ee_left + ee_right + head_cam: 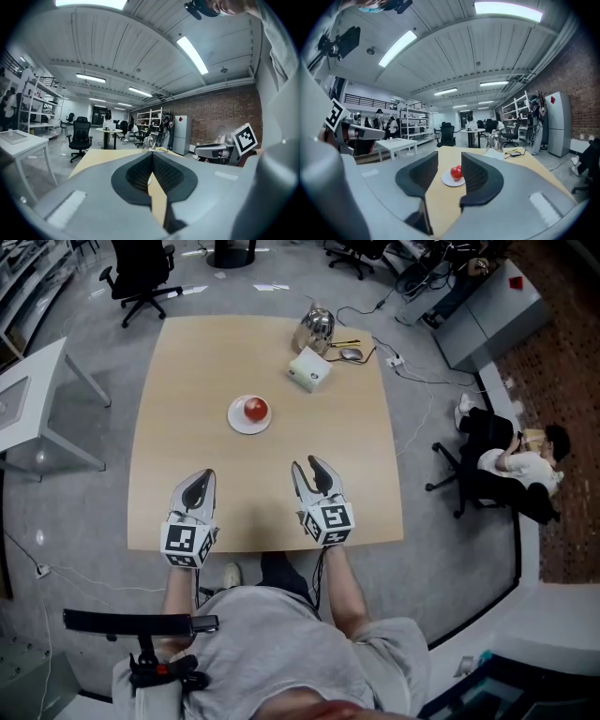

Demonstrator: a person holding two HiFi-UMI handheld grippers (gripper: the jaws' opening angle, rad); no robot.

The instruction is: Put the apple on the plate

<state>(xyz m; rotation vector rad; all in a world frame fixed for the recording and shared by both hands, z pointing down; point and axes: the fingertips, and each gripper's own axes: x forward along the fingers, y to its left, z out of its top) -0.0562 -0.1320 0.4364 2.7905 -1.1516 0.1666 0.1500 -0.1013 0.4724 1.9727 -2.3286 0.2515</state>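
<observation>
A red apple [256, 410] rests on a small white plate [238, 423] near the middle of the tan table [187, 371]. Both grippers hover over the table's near edge, well short of the plate. My left gripper [200, 476] is shut with nothing in it; its pads [140, 171] meet at the tips in the left gripper view. My right gripper [309, 465] is open and empty. Through the gap of the right gripper [450, 157], the right gripper view shows the apple [456, 172] on the plate [448, 182] farther along the table.
A white box [309, 368], a shiny metal jug [316, 329], a mouse [352, 354] and cables sit at the table's far right. A white side table [28, 399] stands left. A seated person [525, 465] is at the right, an office chair [141, 273] beyond.
</observation>
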